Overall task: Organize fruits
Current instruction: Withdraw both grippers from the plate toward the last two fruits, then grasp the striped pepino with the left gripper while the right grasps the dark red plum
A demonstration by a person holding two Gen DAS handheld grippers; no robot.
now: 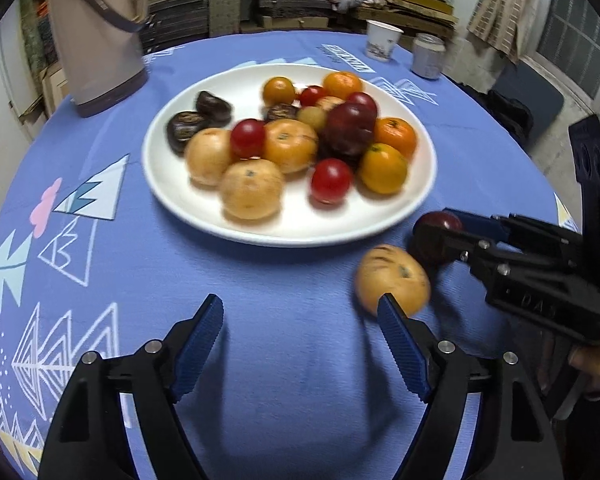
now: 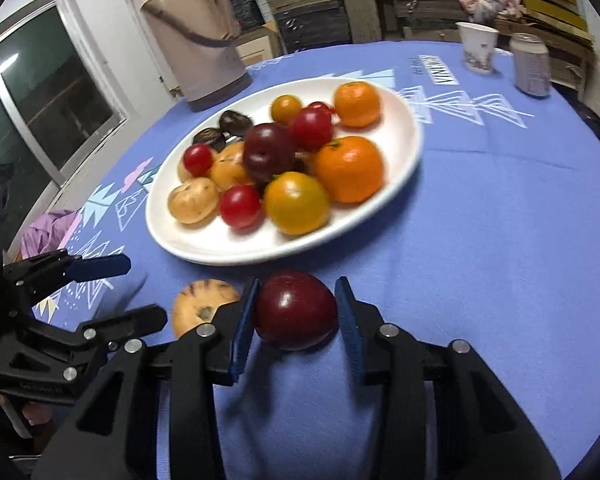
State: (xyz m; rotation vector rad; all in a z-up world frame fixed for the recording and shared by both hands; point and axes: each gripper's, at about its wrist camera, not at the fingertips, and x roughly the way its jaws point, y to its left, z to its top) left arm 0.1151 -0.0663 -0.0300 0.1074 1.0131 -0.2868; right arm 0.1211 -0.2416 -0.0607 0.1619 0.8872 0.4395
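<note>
A white plate (image 1: 292,236) (image 2: 260,256) holds several fruits: oranges, small red ones, tan ones and dark ones. On the blue cloth in front of the plate lie a dark red plum (image 2: 296,310) (image 1: 444,222) and a tan speckled fruit (image 1: 392,276) (image 2: 204,306), side by side. My right gripper (image 2: 298,284) (image 1: 436,232) is shut on the plum, with a blue pad against each side while it rests on the cloth. My left gripper (image 1: 300,304) (image 2: 146,289) stands open and empty. Its right fingertip (image 1: 388,308) is just in front of the tan fruit.
A beige thermos jug (image 1: 96,40) (image 2: 196,40) stands at the far left of the round table. A paper cup (image 1: 382,40) (image 2: 478,48) and a can (image 1: 428,56) (image 2: 532,66) stand at the far right edge. A person's hand (image 1: 596,368) holds the right gripper's handle.
</note>
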